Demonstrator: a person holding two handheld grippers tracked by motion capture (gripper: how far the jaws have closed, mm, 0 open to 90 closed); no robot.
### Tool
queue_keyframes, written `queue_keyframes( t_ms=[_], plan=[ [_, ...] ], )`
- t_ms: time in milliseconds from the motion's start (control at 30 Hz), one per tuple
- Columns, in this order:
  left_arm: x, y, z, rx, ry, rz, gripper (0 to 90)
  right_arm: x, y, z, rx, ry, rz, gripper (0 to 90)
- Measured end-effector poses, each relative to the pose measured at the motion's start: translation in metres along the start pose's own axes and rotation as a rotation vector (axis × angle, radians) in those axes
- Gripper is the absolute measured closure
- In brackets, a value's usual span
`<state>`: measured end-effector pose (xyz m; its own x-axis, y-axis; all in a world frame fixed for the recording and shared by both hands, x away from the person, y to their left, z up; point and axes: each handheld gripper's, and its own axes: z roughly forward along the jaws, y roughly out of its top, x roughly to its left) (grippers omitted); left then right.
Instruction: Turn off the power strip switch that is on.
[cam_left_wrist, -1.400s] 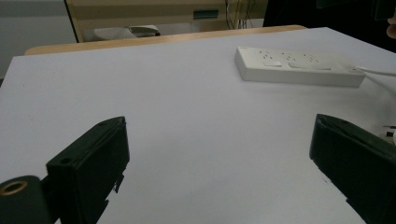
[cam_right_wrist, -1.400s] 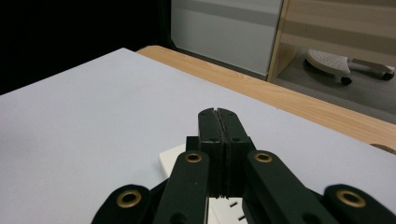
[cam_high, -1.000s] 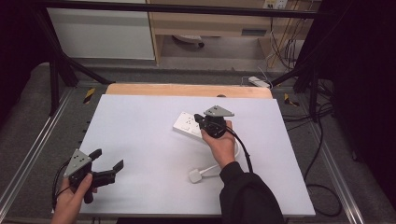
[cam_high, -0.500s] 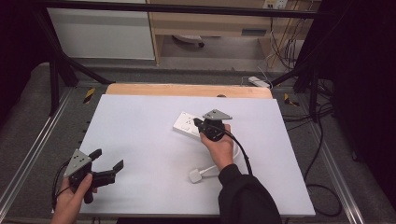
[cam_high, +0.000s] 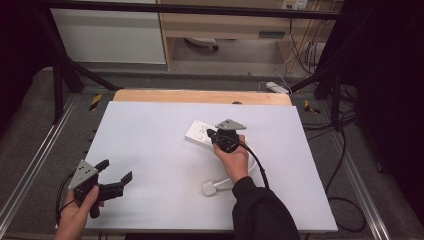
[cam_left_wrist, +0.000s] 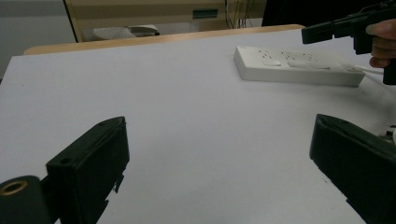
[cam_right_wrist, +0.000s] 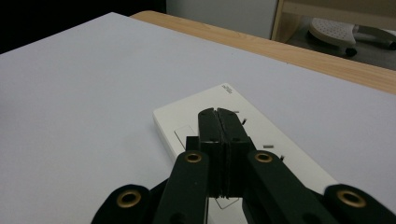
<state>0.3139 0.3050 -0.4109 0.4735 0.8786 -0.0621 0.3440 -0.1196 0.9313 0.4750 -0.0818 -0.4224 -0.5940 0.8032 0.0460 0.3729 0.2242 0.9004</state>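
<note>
A white power strip (cam_high: 198, 131) lies flat near the middle of the white table (cam_high: 150, 150). Its white cable loops behind the right hand to a white plug (cam_high: 209, 188) lying loose nearer the front. My right gripper (cam_high: 212, 135) is shut with nothing between its jaws. In the right gripper view its tips (cam_right_wrist: 217, 113) hover low over the strip's top face (cam_right_wrist: 261, 140), among the sockets. My left gripper (cam_high: 115, 171) rests at the front left, open and empty. In the left gripper view (cam_left_wrist: 219, 126) it faces the strip (cam_left_wrist: 294, 65) and the right gripper (cam_left_wrist: 322, 32) across bare table.
A wooden strip (cam_high: 200, 96) edges the table's far side. Metal rails run along both sides. Black cables (cam_high: 345, 200) lie on the floor at the right, and a second white power strip (cam_high: 276, 87) lies beyond the far edge.
My right gripper has shifted slightly toward the near side over the power strip, still shut. The left gripper has stayed put.
</note>
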Motion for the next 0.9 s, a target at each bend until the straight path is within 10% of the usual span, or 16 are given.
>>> queue_keyframes(
  t_ms=[900],
  plan=[
    [0.000,0.000,0.000,0.000,-0.001,0.000,4.7,0.000,-0.011,0.012,0.055,-0.008,0.002,89.3]
  ],
)
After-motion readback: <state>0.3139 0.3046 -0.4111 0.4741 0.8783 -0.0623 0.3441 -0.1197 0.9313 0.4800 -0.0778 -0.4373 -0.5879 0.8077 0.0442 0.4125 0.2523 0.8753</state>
